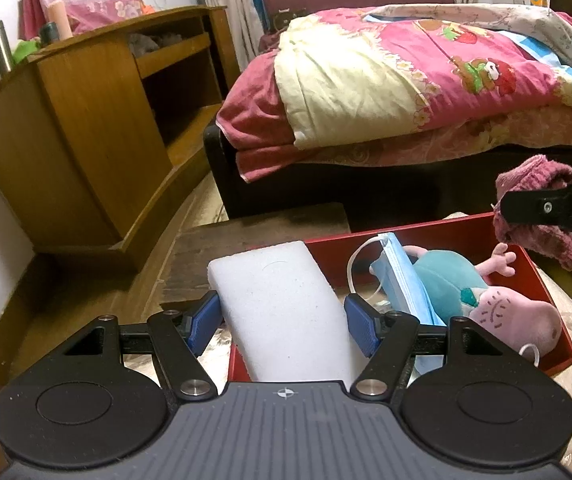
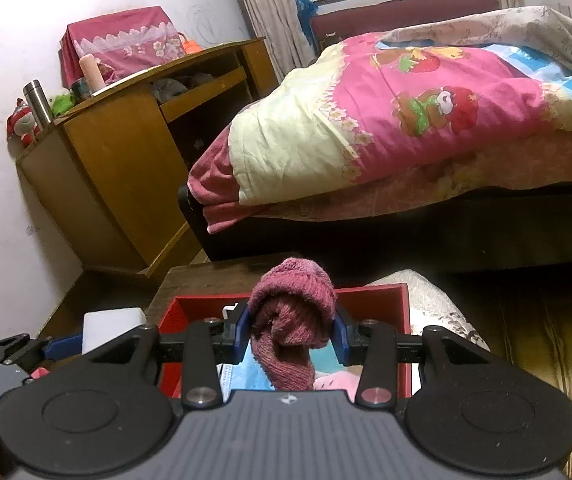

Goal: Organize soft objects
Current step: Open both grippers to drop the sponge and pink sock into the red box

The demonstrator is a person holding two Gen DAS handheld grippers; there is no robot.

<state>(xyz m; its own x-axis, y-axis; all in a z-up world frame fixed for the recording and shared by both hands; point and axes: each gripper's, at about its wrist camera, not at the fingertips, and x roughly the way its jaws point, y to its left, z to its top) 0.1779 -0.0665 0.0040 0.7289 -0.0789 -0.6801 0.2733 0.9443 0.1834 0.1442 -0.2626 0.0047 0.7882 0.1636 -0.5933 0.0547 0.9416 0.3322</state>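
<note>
holding a white foam block between its blue pads, the left gripper hangs over the red box's near edge; the right gripper is clamped on a bunched maroon sock above the same box. the sock's dangling end could snag the blue mask on release. only the left view shows the pink plush inside.
</note>
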